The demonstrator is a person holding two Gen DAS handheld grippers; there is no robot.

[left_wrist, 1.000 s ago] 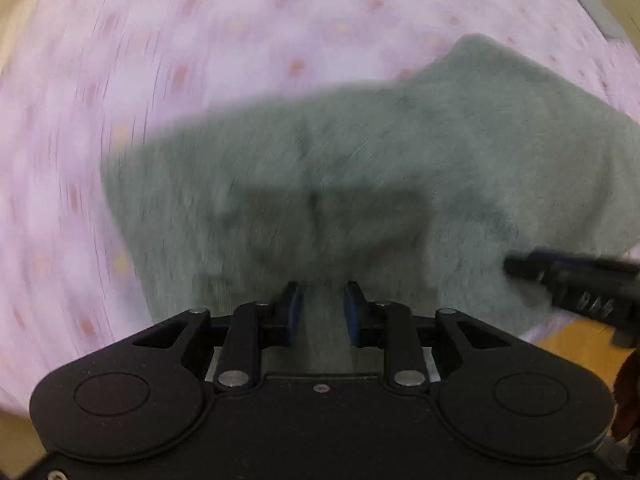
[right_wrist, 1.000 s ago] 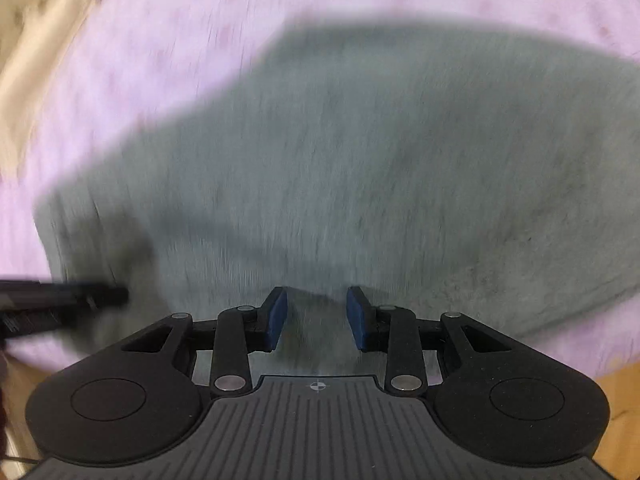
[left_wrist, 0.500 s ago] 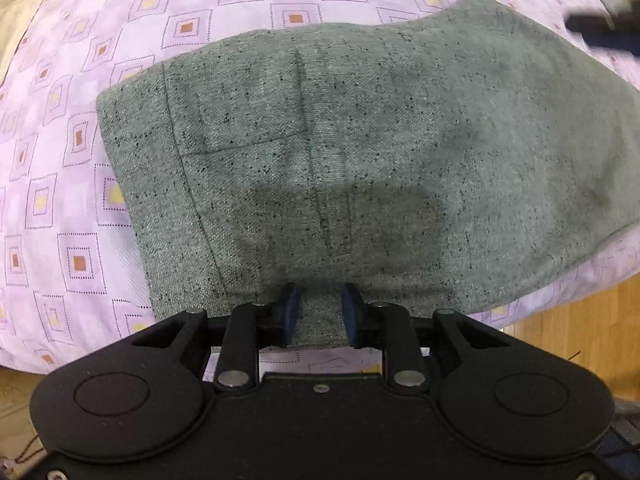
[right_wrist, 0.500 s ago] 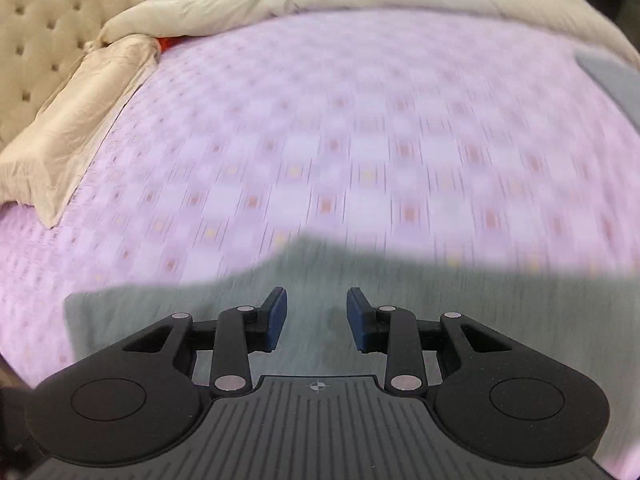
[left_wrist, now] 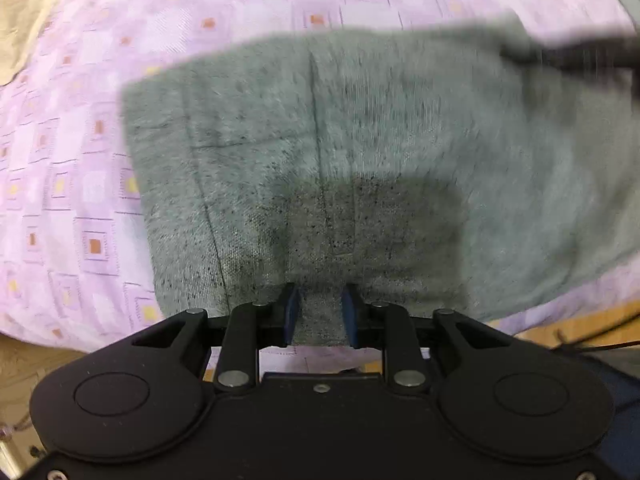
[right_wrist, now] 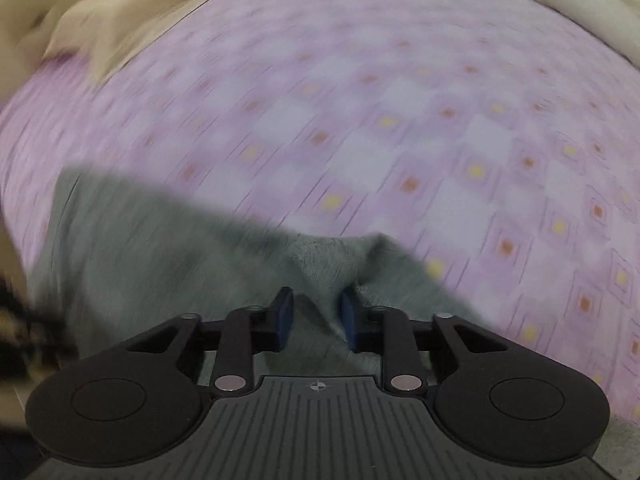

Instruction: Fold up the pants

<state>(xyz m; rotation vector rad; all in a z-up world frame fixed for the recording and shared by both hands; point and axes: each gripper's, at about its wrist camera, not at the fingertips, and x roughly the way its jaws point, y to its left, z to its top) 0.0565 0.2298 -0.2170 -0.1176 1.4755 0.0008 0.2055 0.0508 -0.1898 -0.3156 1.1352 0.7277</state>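
The grey speckled knit pants (left_wrist: 360,168) lie flat on the bed sheet with the purple square pattern (left_wrist: 72,184), close to the near edge of the bed, already doubled into a broad shape. The left gripper (left_wrist: 319,314) points straight down at the near hem; its blue pads (left_wrist: 291,312) stand on both sides of a strip of the cloth and are closing on it, but a gap is visible, so it does not clench the fabric yet. The right gripper (right_wrist: 316,316) is at the far corner of the pants (right_wrist: 168,264), where the cloth rises in a small peak (right_wrist: 336,252) between its closing pads; they seem not to press on it yet.

To do this step well, I think both grippers should take all layers of the cloth before lifting, and then carry the two edges together at an even height, so no wrinkle forms.

The left view shows the seams and the pocket line (left_wrist: 224,142) of the pants, and the wooden floor (left_wrist: 580,324). Only the right view shows the beige quilt (right_wrist: 100,12) at the head of the bed.
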